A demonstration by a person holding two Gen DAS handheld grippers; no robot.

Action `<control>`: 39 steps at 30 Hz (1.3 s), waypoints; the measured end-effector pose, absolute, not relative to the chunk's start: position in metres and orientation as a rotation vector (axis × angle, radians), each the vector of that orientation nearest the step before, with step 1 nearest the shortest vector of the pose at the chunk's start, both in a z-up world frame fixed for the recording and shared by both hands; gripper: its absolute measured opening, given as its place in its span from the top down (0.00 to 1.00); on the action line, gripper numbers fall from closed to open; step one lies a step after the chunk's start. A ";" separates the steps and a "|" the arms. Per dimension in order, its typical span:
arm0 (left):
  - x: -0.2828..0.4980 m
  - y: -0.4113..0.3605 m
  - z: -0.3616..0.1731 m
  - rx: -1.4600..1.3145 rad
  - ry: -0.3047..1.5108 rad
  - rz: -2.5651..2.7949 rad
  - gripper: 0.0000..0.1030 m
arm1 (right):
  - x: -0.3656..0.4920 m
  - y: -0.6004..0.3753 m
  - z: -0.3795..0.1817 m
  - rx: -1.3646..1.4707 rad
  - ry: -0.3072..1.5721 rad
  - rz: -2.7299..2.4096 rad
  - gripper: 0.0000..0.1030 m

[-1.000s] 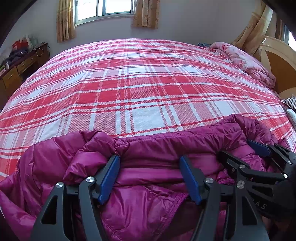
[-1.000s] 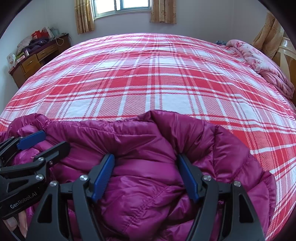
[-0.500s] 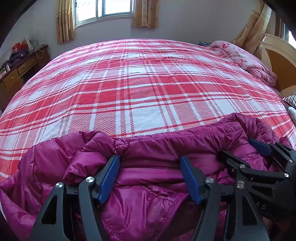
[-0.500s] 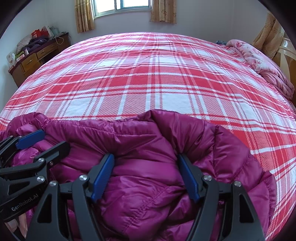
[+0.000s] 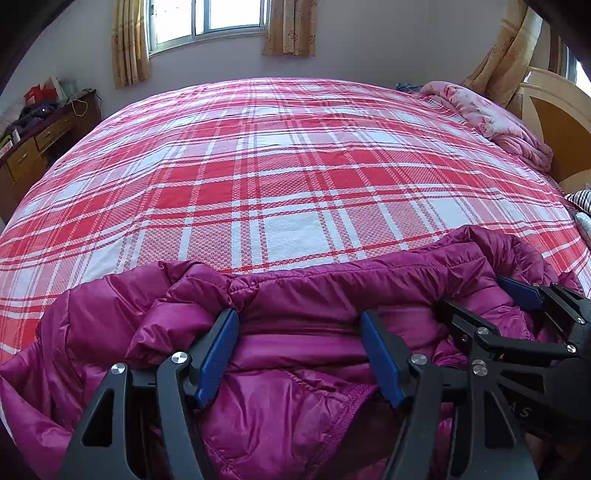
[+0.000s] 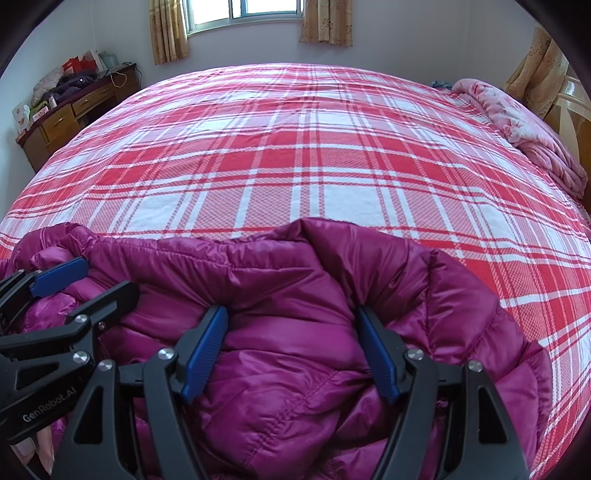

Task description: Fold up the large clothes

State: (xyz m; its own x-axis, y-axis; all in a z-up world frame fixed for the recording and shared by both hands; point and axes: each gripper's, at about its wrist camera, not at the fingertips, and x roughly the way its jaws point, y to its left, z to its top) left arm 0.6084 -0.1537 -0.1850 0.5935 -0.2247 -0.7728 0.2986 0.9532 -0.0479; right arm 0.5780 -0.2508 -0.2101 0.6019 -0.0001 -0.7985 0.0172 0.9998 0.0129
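- Left wrist view: left gripper jaws stand wide, pads pressed into the puffy jacket, bunched at the bed's near edge.
- Right gripper likewise astride a padded roll; firm hold unclear.
- Step: spreading; next, lay it flat.

1. I see one purple puffy jacket.
2. I have two claws: my left claw and my right claw.
3. There is one big bed, one pink blanket, one wooden desk and one window with two curtains.
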 end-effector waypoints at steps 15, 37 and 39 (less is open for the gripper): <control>0.526 -0.093 -0.103 0.073 0.770 -0.315 0.31 | 0.495 -0.291 -0.148 0.099 0.864 0.063 0.19; 0.264 0.028 -0.180 0.010 0.882 -0.204 0.26 | 0.210 -0.357 -0.195 0.177 0.937 -0.091 0.16; 0.246 0.028 -0.181 0.020 0.870 -0.215 0.26 | 0.194 -0.356 -0.201 0.192 0.952 -0.077 0.16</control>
State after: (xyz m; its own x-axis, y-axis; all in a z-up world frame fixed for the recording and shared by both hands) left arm 0.2457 0.0284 -0.1805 0.6248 -0.1789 -0.7600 0.1954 0.9783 -0.0697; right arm 0.1937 -0.3556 -0.2006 0.5786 0.0187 -0.8154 0.1500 0.9802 0.1289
